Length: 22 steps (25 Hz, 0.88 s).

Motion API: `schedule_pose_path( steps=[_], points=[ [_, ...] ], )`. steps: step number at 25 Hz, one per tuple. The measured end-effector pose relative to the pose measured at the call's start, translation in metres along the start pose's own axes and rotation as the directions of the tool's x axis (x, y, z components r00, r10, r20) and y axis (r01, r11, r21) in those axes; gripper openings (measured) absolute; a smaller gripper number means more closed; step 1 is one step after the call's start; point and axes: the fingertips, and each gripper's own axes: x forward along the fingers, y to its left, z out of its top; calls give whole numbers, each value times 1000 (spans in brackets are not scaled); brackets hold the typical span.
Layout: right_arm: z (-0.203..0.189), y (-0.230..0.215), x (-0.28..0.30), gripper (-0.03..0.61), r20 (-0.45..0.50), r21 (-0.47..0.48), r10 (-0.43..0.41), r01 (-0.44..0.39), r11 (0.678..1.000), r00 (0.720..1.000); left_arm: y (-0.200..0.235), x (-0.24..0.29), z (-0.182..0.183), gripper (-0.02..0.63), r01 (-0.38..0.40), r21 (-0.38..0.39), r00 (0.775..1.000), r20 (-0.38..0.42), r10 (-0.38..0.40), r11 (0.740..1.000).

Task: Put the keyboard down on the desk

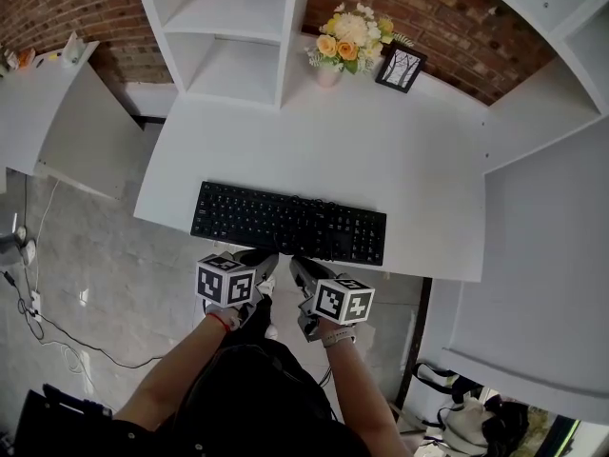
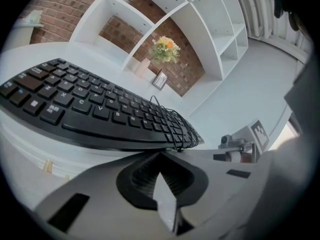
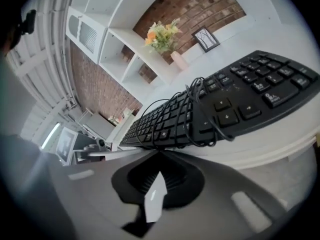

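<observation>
Left gripper (image 1: 267, 257), right gripper (image 1: 298, 264): fingers pressed together, empty; keyboard (image 1: 288, 223) flat on desk (image 1: 314, 150), long axis left-right.

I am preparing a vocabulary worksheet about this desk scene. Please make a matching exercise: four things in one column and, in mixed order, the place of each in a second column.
Things:
1. black keyboard
2. flower bouquet
3. picture frame
4. cable

Places:
A. coiled on top of the keyboard
B. in a vase at the back of the desk
C. flat along the desk's near edge
D. standing just right of the vase

Pairs: 1-C, 2-B, 3-D, 4-A
</observation>
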Motion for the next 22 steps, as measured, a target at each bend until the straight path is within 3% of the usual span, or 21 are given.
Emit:
schedule_pose_path(
  steps=[8,14,22],
  points=[
    [2,-3,11,3,9,109,2,-3,994,1000,9,-6,4,-14,-23,-40,999,27,24,999],
    [11,3,22,2,30,239,55,-61,969,998,17,-10,13,-12,-37,-83,998,51,41,996],
    [25,4,35,2,-2,288,38,-36,957,999,26,-8,28,-12,-67,-79,996,53,71,995]
  ],
)
